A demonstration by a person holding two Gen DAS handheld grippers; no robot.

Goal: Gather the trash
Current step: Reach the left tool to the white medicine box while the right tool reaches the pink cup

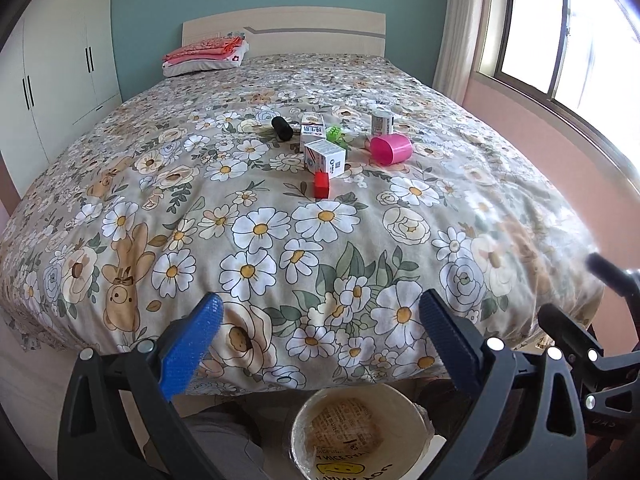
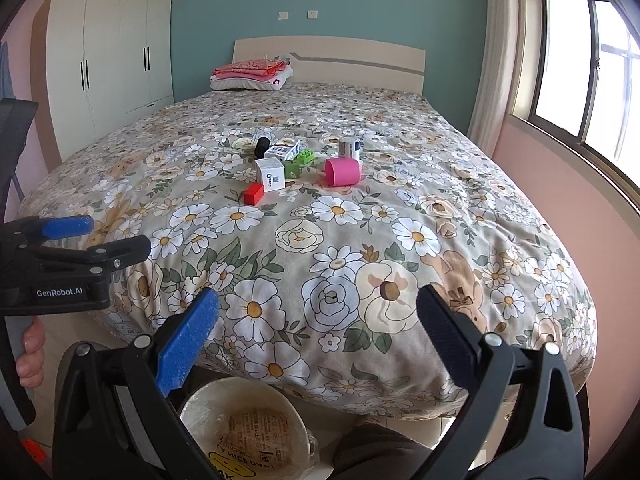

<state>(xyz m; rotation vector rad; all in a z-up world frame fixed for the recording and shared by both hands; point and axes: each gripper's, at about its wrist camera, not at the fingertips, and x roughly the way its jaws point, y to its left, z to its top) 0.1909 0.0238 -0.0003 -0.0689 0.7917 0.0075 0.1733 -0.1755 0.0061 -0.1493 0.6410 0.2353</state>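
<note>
A cluster of small items lies mid-bed on the floral quilt: a red block, a white QR-code box, a milk carton, a black cylinder, a green brick, a pink cup on its side and a can. A cream trash bin stands on the floor at the bed's foot, below both grippers; it also shows in the right wrist view. My left gripper is open and empty. My right gripper is open and empty. Both hover at the bed's foot, far from the cluster.
A white wardrobe stands at the left. A window and pink wall run along the right. Folded red cloth on a pillow lies by the headboard. The left gripper's body shows at left in the right wrist view.
</note>
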